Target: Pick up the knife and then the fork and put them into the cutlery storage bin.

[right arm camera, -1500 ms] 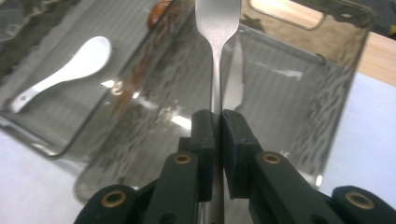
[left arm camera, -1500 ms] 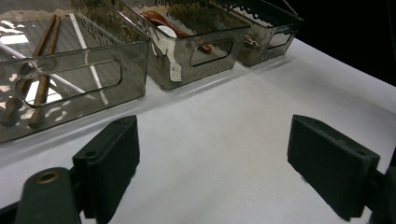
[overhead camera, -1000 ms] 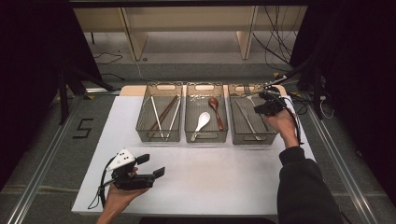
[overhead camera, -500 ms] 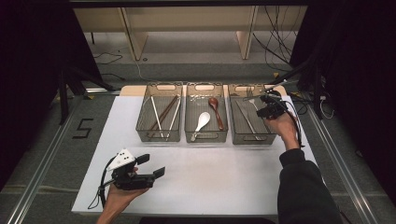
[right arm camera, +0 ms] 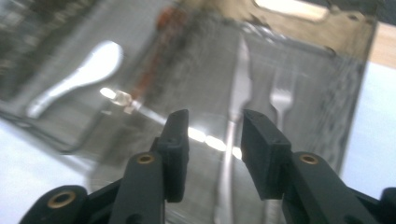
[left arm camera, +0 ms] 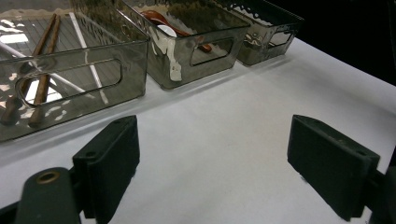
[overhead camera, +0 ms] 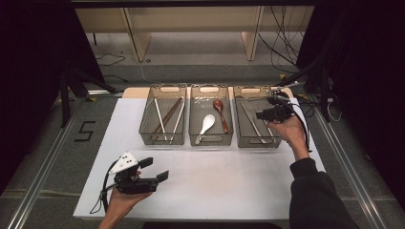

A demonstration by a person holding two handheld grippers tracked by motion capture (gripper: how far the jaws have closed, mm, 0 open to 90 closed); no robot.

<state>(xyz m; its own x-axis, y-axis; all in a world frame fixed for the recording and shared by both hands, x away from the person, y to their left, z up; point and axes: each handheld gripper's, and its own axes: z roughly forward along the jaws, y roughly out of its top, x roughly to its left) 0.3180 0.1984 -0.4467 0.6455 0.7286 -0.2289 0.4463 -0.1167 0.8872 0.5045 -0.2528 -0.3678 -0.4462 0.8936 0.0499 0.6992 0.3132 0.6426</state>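
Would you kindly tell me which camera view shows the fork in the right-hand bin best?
The right gripper view: the fork lies close below the lens, tines visible though blurred. The high view shows thin metal pieces in that bin; the left gripper view shows just the bin's wall.

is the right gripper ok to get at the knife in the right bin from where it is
Probably yes. The right gripper hovers over the open-topped right bin, its jaws just opened with nothing between them, and the knife lies uncovered below them. The fork lies close beside it, which may crowd a pinch.
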